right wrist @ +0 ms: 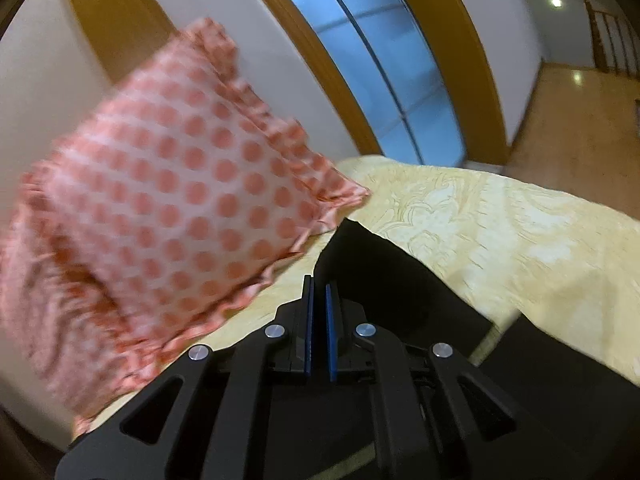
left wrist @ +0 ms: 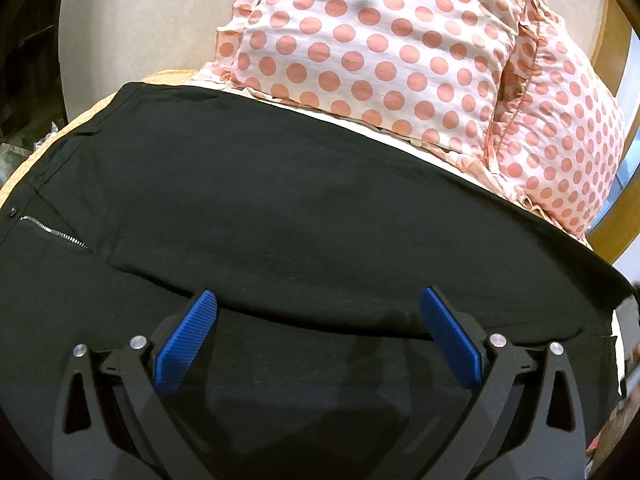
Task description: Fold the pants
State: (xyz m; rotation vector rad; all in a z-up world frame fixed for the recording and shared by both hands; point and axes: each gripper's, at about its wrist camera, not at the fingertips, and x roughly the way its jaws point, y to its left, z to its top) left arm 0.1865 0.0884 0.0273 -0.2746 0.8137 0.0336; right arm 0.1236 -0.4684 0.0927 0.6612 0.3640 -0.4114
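Black pants [left wrist: 280,208] lie spread on a yellow bedspread, with a silver zipper [left wrist: 52,234] at the left and a folded layer's edge running between my fingers. My left gripper [left wrist: 318,304] is open, its blue pads just above the cloth, holding nothing. In the right wrist view my right gripper [right wrist: 320,292] has its blue pads nearly together, and a pointed end of the black pants [right wrist: 360,252] rises from between them above the bed. The view is blurred.
A pink polka-dot pillow [left wrist: 400,40] leans against the wall behind the pants; it also shows in the right wrist view [right wrist: 168,200]. The yellow bedspread [right wrist: 520,232] stretches to the right. A wood-framed glass door [right wrist: 380,60] and wooden floor lie beyond.
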